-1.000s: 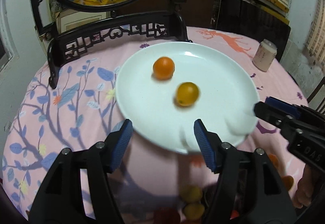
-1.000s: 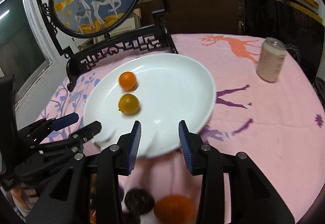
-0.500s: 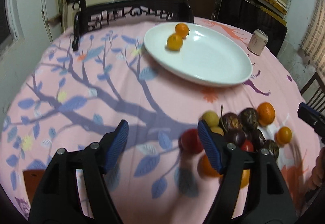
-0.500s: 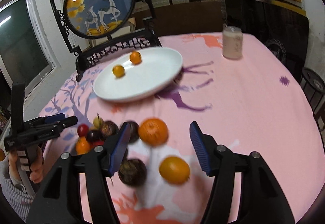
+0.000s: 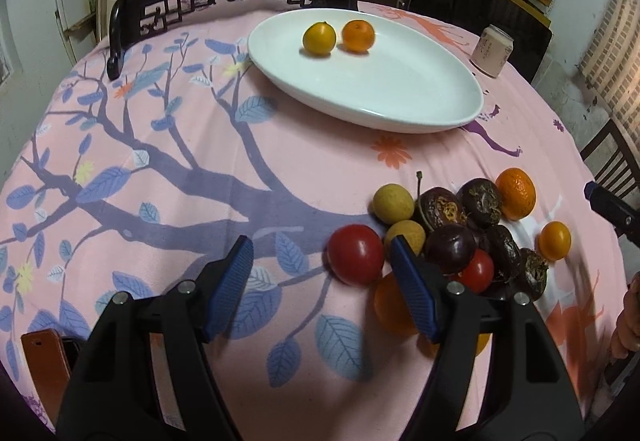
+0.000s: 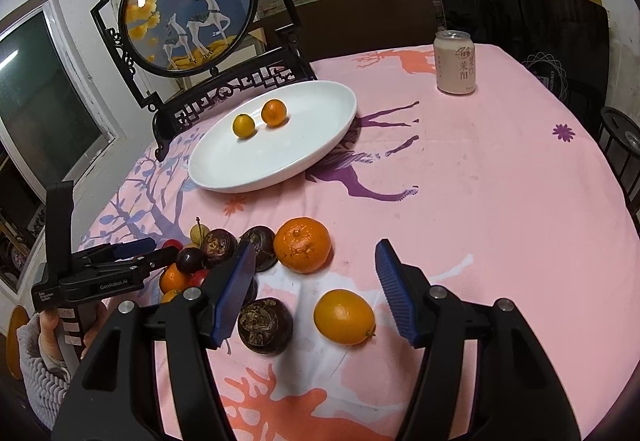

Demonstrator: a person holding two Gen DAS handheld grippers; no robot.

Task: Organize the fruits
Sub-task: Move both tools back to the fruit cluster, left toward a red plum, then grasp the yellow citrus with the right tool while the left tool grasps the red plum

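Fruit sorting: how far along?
Done: two small oranges sit on the plate. In hand: nothing; left gripper and right gripper are open, the right over a kumquat. Left: the pile on the cloth.

Both claws, left claw and right claw, have matte black arms, ribbed blue pads and silver screws; a grey knitted sleeve covers the left wrist.

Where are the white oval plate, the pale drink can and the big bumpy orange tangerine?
White oval plate (image 6: 304, 157): right wrist view, bare middle of the dish.
Pale pink drink can (image 6: 455, 65): right wrist view, printed side.
Big bumpy orange tangerine (image 6: 302, 244): right wrist view, top skin.
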